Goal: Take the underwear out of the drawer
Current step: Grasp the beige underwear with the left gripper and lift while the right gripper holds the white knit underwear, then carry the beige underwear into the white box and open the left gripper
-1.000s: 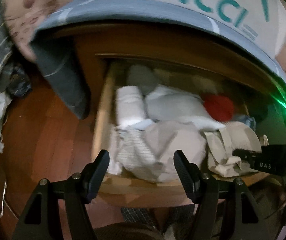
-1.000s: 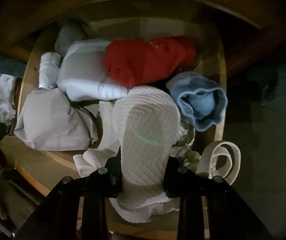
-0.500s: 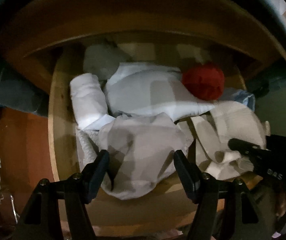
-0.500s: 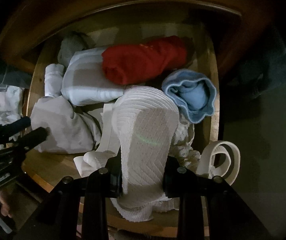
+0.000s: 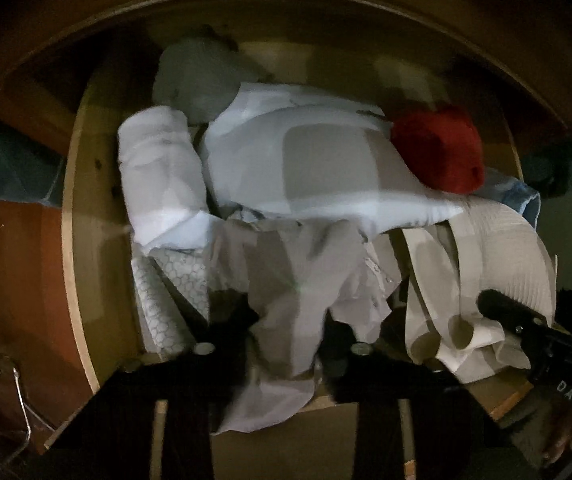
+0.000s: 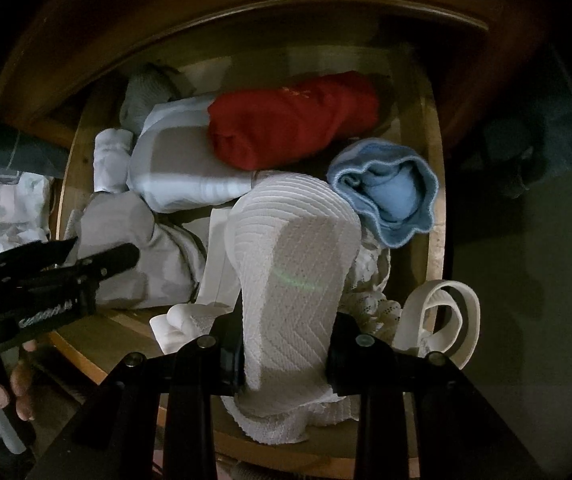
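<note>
Underwear fills the open wooden drawer [image 6: 432,184], and two pieces of it are in the claws. A white ribbed piece [image 6: 294,280] with a chevron knit stands up at the drawer's front right; the right claw [image 6: 286,354] is clamped on its lower part, a finger pressed against each side, and its hem spills over the drawer's front edge below the claw. A pale grey piece [image 5: 298,300] lies at the front left of the drawer, and the left claw [image 5: 286,344] is closed on it, the cloth bunched between the fingers and hanging down over the front edge. That view is blurred, so the fingertips themselves are hard to make out.

Just right of the ribbed piece a looped white elastic band [image 6: 446,312] curls at the drawer's front right corner. Behind it sits a rolled light blue garment [image 6: 390,196] against the right wall. A red folded garment [image 6: 290,120] lies across the back, resting partly on a large white-and-grey folded garment [image 6: 182,172]. To the left of that is a white rolled piece [image 5: 158,168], and a grey bundle [image 5: 194,76] sits in the back left corner. A white patterned cloth [image 5: 166,296] lies along the left side, beside the grey piece.
</note>
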`<state>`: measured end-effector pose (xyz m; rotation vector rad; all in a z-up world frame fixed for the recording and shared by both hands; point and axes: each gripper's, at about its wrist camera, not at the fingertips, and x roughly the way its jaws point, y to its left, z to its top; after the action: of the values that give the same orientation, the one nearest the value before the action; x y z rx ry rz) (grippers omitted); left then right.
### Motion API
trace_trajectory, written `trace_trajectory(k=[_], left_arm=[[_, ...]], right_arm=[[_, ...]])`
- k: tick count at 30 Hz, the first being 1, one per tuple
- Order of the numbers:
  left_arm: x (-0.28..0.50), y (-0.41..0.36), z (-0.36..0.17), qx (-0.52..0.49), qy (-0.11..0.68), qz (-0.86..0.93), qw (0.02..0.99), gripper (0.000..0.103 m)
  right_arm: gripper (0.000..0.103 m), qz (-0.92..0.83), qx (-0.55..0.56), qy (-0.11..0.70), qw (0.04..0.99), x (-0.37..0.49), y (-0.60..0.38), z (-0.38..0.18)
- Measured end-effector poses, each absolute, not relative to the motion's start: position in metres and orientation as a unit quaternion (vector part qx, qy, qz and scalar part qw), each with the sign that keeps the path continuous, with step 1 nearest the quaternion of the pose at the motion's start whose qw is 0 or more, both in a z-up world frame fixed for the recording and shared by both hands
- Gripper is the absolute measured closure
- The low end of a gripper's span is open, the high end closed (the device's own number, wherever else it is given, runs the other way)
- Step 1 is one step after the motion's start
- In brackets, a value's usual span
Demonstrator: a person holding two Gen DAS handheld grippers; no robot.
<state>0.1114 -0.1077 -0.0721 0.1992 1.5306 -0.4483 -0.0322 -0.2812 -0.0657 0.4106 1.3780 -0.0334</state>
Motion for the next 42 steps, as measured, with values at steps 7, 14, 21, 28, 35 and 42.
trace_trajectory(k=[7,14,21,28,35,42], left_arm=[[0.104,-0.106,-0.057,0.083,0.667,-0.213,0.709,0.084],[0.09,-0.089,-0.015,0.071,0.637,-0.229,0.733,0.084],[0.078,-0.083,0.018,0.093,0.606,-0.241,0.753,0.084],[0.065,-0.069,0.05,0.095,0.57,-0.254,0.775,0.084],[0.061,-0.063,0.088,0.075,0.538,-0.272,0.794,0.084],[0.06,-0.062,0.132,0.062,0.51,-0.291,0.807,0.084]], right_arm=[[0.075,-0.015,0.187,0.63,0.753,-0.032,-0.281,-0.066],[0.075,-0.016,0.188,0.629,0.754,-0.033,-0.282,-0.066],[0.075,-0.019,0.188,0.627,0.756,-0.033,-0.283,-0.064],[0.075,-0.022,0.186,0.626,0.757,-0.032,-0.282,-0.064],[0.075,-0.023,0.184,0.627,0.757,-0.031,-0.281,-0.064],[0.075,-0.022,0.184,0.626,0.757,-0.031,-0.282,-0.064]])
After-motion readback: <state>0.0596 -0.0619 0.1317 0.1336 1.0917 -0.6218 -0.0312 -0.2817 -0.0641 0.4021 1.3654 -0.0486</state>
